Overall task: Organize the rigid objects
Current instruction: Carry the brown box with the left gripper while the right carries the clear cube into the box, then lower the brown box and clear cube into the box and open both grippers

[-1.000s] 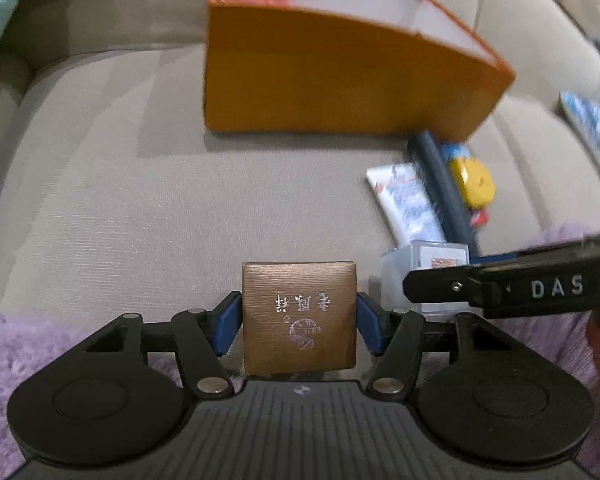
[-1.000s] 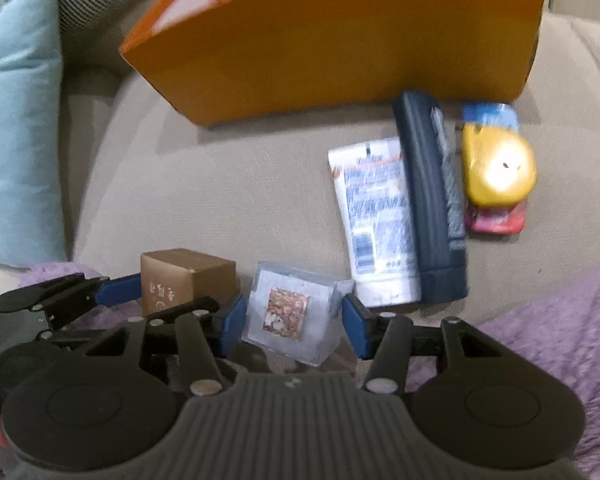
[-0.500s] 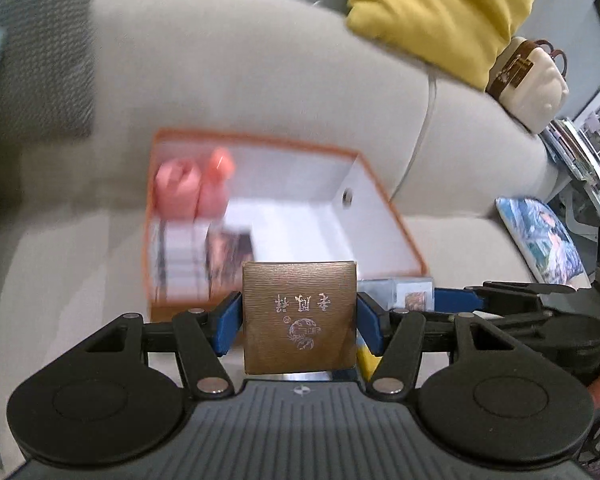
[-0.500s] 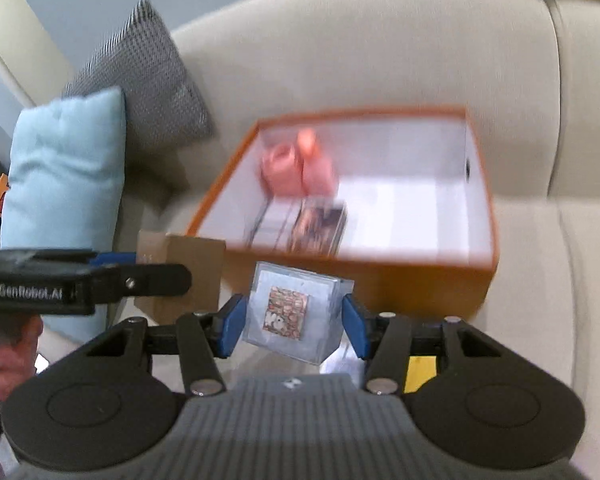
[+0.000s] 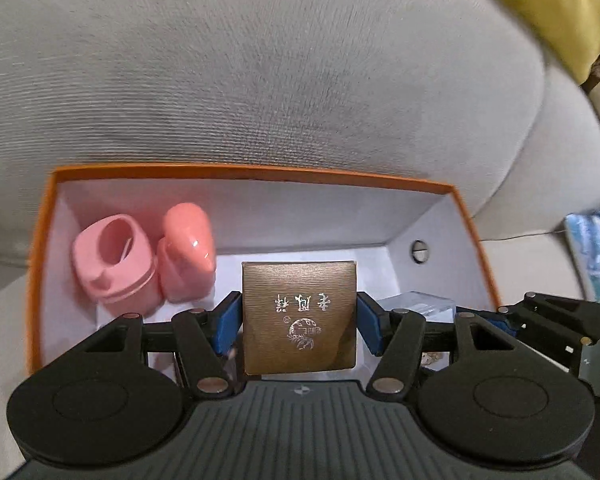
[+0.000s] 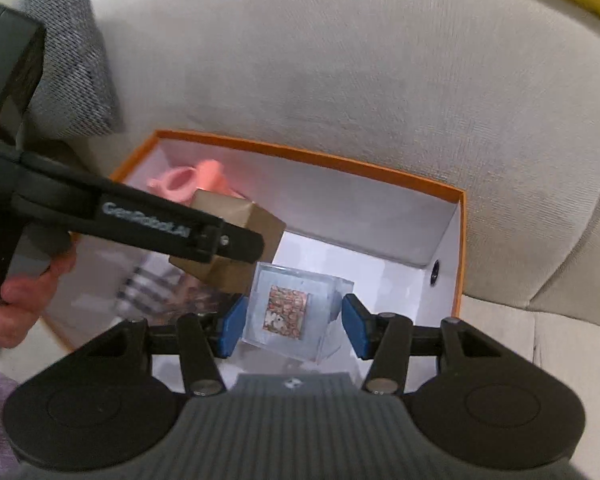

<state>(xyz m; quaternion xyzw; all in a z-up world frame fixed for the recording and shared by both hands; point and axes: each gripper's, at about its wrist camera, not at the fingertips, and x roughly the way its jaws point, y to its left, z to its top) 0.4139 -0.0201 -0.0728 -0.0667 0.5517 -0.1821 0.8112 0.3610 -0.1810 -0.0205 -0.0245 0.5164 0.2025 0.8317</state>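
My left gripper (image 5: 299,320) is shut on a brown gift box (image 5: 299,316) with silver characters, held over the open orange box (image 5: 260,172) with a white inside. My right gripper (image 6: 292,320) is shut on a clear plastic cube (image 6: 292,310) with a patterned picture, also held over the orange box (image 6: 340,162). The brown box (image 6: 240,220) and the left gripper's arm show in the right wrist view, just left of the cube. The cube's top (image 5: 420,303) shows at the right in the left wrist view.
Two pink plastic pieces (image 5: 144,256) stand in the box's far left corner. Striped booklets (image 6: 160,288) lie on its floor. The box sits on a beige sofa (image 5: 260,60). A grey cushion (image 6: 72,60) lies at the left, a yellow cushion (image 5: 548,4) at the top right.
Both grippers rose from the sofa seat with their objects and moved forward over the orange box. The items left on the seat have gone out of view.
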